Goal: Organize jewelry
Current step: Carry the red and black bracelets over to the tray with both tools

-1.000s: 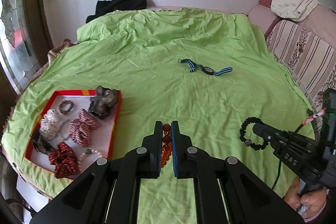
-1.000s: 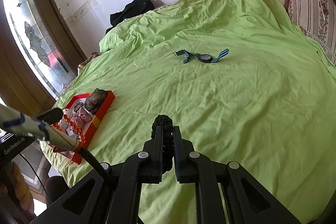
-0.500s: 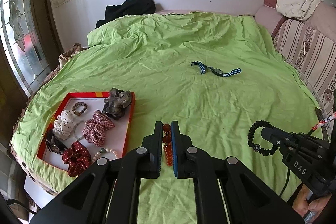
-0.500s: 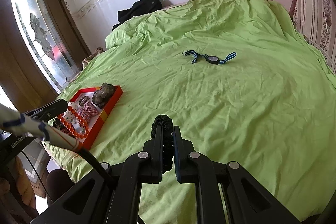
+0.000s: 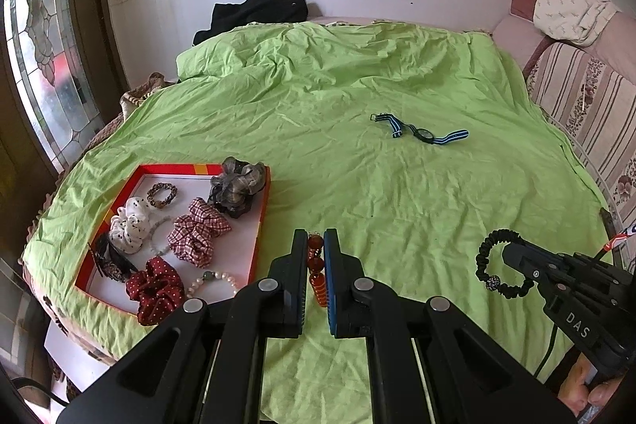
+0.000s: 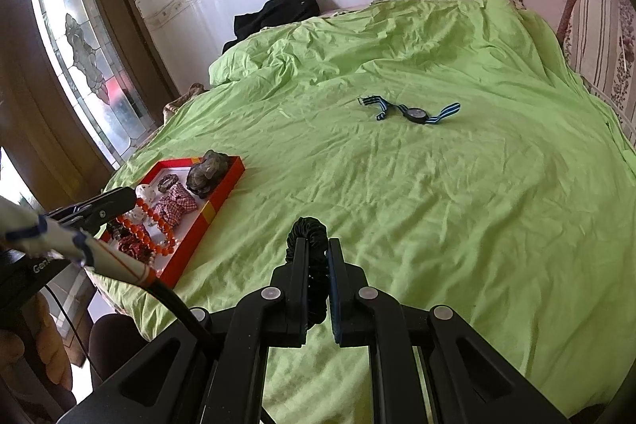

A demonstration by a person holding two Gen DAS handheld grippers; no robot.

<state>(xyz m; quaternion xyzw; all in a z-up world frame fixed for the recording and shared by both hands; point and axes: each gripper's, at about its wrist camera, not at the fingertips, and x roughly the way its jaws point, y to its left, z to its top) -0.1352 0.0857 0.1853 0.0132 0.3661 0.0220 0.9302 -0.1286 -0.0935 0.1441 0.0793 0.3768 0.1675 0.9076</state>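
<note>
My left gripper [image 5: 316, 245] is shut on an orange bead bracelet [image 5: 317, 273], held above the green bedspread just right of the red tray [image 5: 262, 221]. In the right wrist view the bracelet [image 6: 153, 229] hangs over the tray [image 6: 206, 215]. My right gripper [image 6: 317, 249] is shut on a black braided bracelet [image 6: 308, 229], which also shows in the left wrist view [image 5: 491, 265] at lower right. A watch with a blue striped strap [image 5: 421, 134] lies mid-bed, also in the right wrist view [image 6: 413, 113].
The tray holds several scrunchies [image 5: 196, 231], a beaded bracelet [image 5: 162, 194] and a pearl bracelet [image 5: 212, 281]. Black clothing [image 5: 258, 11] lies at the bed's far end. A striped sofa [image 5: 584, 98] stands right; a glass door [image 5: 43, 66] stands left.
Both grippers have pulled back and up from the bed, still holding their bracelets. The left gripper has shifted toward the tray, so the orange beads now hang over it.
</note>
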